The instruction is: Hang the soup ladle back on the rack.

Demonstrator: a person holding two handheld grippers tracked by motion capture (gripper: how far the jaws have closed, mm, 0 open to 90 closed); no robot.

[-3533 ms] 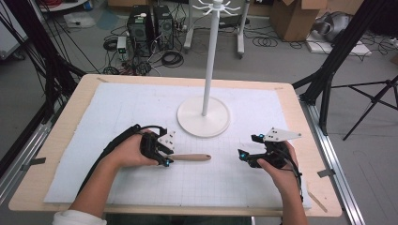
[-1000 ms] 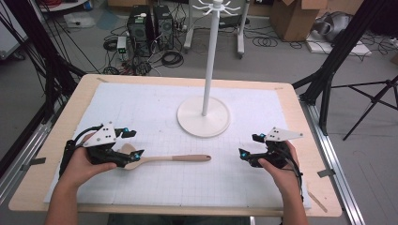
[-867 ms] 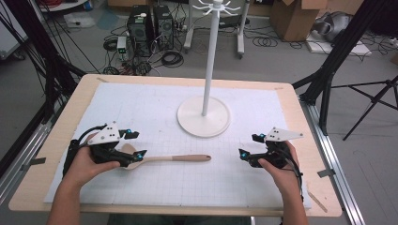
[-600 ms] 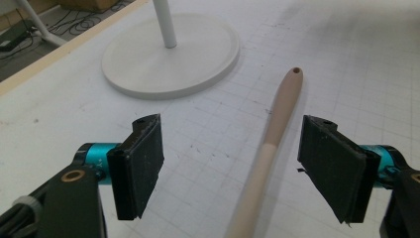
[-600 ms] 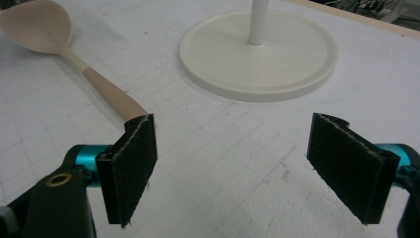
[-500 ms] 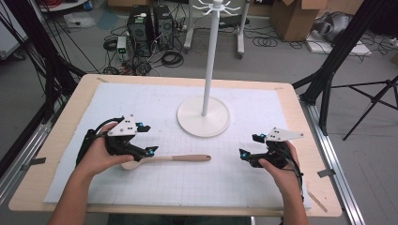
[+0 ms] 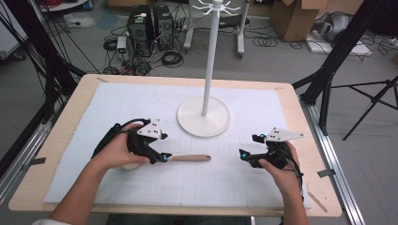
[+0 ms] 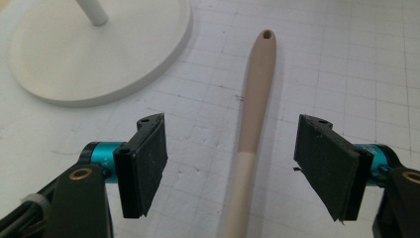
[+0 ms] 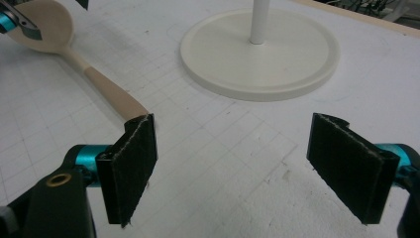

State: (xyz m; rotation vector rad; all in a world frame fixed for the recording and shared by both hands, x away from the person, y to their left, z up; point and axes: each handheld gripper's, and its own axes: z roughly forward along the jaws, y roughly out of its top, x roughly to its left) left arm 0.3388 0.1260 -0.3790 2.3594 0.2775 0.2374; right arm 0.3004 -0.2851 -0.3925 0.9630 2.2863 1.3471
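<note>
A pale wooden spoon (image 7: 190,158) lies on the white grid mat, handle pointing right, bowl under the person's left hand. My left gripper (image 7: 161,151) hovers over the handle near the bowl. In the left gripper view the handle (image 8: 253,119) runs between the jaws of the left gripper (image 8: 235,166), which have just been closing a little; both pads stand clear of it. My right gripper (image 7: 248,146) rests at the mat's right, open and empty. The right gripper view shows my right gripper (image 9: 240,166), with the spoon (image 9: 106,89) ahead at the left.
A white stand with a round base (image 7: 203,117) and a tall pole (image 7: 212,56) stands at the middle back of the mat. The wooden table edge (image 7: 61,140) frames the mat. Cables, computers and tripod legs are on the floor beyond.
My left gripper has slid right from the spoon's bowl end to over the handle. The spoon and my right gripper have kept still.
</note>
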